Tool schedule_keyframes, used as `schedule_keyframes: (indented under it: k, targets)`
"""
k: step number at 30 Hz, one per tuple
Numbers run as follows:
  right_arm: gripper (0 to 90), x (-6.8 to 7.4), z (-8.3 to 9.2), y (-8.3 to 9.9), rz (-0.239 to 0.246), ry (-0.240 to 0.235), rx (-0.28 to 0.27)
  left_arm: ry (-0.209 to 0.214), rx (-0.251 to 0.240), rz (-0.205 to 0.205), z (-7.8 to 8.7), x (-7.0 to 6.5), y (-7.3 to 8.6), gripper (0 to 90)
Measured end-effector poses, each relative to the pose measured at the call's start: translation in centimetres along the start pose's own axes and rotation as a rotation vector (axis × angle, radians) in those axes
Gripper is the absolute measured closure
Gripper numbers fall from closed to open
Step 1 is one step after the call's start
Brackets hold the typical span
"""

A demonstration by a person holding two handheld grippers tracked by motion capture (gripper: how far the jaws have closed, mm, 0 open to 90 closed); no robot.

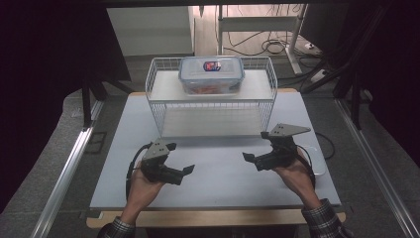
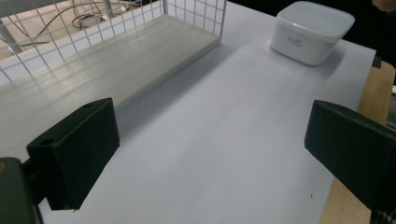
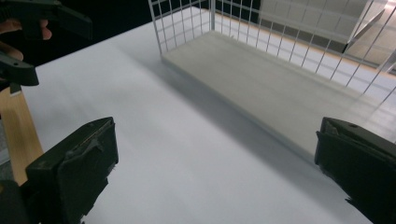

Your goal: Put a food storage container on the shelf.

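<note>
A white wire rack [image 1: 154,101] with two shelves stands at the back middle of the table. On its top shelf sits a clear lidded food box [image 1: 211,74] with something red inside. In front of the rack, my left gripper [image 1: 181,158] and right gripper [image 1: 256,145] hover over the white tabletop, pointing toward each other. Each is held in a hand, open, with nothing between its jaws. In the left gripper view the left gripper [image 2: 210,154] faces the rack's lower shelf [image 2: 116,60]. In the right gripper view the right gripper [image 3: 215,168] faces that shelf [image 3: 261,79] too.
A small white lidded tub [image 2: 313,30] sits near the table's right edge, partly behind my right hand [image 1: 297,178]. The wooden table edge [image 1: 213,217] runs along the front. Cables lie on the floor beyond the rack.
</note>
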State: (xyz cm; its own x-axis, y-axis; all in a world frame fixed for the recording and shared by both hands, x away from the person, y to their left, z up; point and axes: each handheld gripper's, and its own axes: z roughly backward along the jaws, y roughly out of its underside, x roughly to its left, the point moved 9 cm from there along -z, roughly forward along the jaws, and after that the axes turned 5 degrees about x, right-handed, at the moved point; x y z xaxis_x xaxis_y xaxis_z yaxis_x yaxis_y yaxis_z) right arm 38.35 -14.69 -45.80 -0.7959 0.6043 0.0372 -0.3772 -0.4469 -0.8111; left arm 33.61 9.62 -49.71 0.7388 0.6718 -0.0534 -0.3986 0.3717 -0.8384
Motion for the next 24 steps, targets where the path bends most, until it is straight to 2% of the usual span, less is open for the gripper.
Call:
schedule_keyframes:
  k: [7,13,21,24]
  targets:
    - [1.0,0.2,0.0,2.0,-0.038,-0.003,0.016,-0.011,-0.006,0.022,0.4,-0.1,1.4,3.9]
    - [1.6,0.7,-0.1,3.3,-0.029,0.004,0.032,-0.01,0.003,0.033,0.4,-0.3,2.9,4.2]
    - [2.8,2.0,-0.2,5.4,-0.037,0.009,0.033,-0.038,0.015,0.048,0.4,-0.7,5.0,4.3]
    - [2.9,2.3,-0.5,6.2,-0.024,0.015,0.044,-0.052,0.019,0.05,0.4,-0.7,5.7,4.1]
